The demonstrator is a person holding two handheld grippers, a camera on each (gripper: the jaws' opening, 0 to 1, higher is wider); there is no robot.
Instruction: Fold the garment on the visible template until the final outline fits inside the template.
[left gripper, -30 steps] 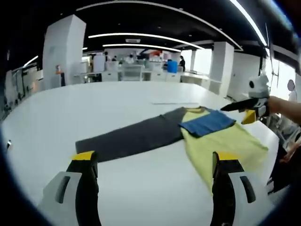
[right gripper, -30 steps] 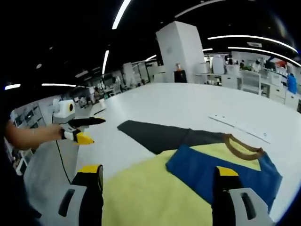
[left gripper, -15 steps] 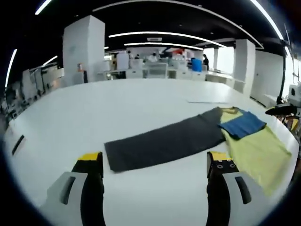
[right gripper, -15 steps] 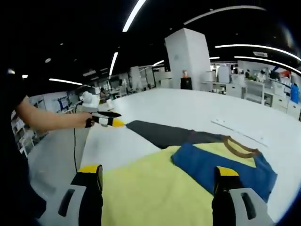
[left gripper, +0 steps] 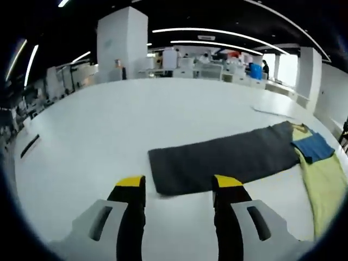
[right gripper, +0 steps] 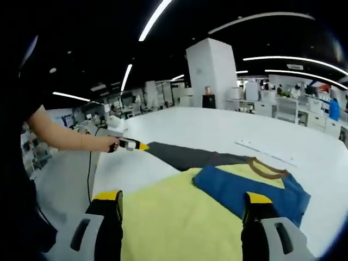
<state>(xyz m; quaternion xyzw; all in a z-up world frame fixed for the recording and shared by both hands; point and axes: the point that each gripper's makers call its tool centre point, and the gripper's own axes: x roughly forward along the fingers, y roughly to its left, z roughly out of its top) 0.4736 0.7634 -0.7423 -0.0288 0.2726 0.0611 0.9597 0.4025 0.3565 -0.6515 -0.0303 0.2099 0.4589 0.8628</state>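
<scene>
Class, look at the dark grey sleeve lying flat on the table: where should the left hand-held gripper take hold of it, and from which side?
Grip the dark grey sleeve at its near cuff edge, coming in low from the end where the left hand-held gripper sits. The sleeve lies flat, so only that free edge offers a lip to pinch.

Garment (left gripper: pixel 321 179) yellow part cut off at left gripper view's edge; template not discernible; far desks blurred.
</scene>
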